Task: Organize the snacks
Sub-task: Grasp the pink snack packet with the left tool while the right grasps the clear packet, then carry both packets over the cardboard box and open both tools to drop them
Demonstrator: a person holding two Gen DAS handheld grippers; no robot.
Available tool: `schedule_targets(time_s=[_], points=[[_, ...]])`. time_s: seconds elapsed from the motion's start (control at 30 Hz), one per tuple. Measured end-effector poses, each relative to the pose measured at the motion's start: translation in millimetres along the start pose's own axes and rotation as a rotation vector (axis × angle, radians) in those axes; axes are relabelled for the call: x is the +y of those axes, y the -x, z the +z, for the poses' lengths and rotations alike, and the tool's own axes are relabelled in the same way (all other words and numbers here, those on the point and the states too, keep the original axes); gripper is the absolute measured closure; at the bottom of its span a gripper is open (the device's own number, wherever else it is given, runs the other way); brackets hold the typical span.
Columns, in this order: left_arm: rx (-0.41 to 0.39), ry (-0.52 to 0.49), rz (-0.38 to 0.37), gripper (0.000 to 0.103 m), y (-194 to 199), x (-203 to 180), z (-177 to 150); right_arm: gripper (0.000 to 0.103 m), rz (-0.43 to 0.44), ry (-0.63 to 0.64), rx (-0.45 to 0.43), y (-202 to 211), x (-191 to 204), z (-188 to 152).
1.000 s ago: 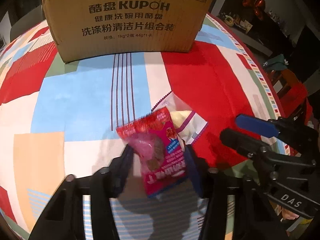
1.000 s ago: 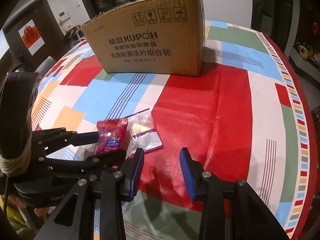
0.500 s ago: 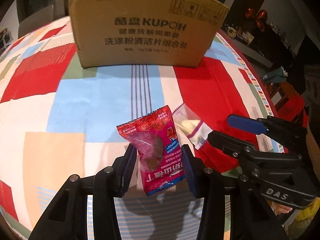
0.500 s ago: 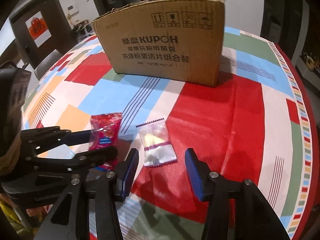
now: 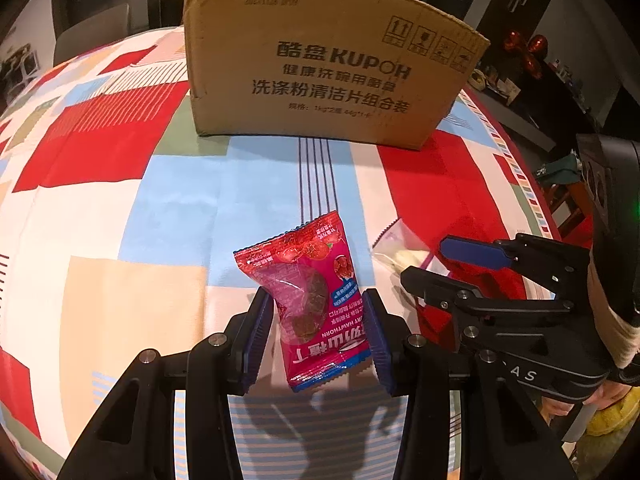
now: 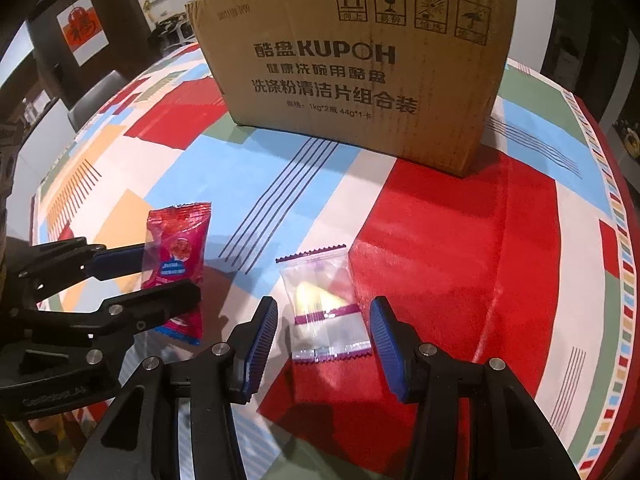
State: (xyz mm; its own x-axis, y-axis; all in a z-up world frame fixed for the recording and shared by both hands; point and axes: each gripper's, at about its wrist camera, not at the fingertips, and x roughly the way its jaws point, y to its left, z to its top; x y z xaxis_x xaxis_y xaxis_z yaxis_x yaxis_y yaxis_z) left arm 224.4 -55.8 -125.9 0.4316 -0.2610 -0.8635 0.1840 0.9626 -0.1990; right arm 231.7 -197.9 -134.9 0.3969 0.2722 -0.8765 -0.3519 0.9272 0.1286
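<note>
My left gripper (image 5: 318, 330) clamps the red pack (image 5: 310, 300); my right gripper (image 6: 324, 332) straddles the clear pack (image 6: 324, 308), unclenched: I'd centre, then pinch evenly.

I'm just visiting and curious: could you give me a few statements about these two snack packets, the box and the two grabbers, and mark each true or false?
1. The left gripper holds the red snack packet between its pads. True.
2. The clear packet is lifted off the tablecloth. False: it lies flat on the cloth, between the fingers of the right gripper, whose pads do not touch it.
3. The cardboard box stands on the table beyond both packets. True.
4. The red packet is already inside the box. False: it is in the left gripper, short of the box.
5. The clear packet holds something pale yellow. True.
</note>
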Motion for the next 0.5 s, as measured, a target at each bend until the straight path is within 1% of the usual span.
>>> schedule_targets(time_s=[0.17, 0.33, 0.4, 0.5], points=[[-0.005, 0.009, -0.001, 0.058, -0.2, 4.1, 0.3, 0.054, -0.013, 0.003, 0.011, -7.1, 1.3, 0.0], [-0.008, 0.011, -0.001, 0.058, 0.7, 4.8, 0.8, 0.055, -0.046, 0.031, 0.002, -7.4, 6.1, -2.0], [-0.01, 0.011, -0.001, 0.058, 0.9, 4.8, 1.2, 0.063, -0.061, 0.046, -0.002, -7.8, 8.6, -3.0], [-0.012, 0.01, -0.001, 0.058, 1.8, 4.6, 0.9, 0.066, -0.063, 0.049, -0.007, -6.8, 8.9, -4.4]])
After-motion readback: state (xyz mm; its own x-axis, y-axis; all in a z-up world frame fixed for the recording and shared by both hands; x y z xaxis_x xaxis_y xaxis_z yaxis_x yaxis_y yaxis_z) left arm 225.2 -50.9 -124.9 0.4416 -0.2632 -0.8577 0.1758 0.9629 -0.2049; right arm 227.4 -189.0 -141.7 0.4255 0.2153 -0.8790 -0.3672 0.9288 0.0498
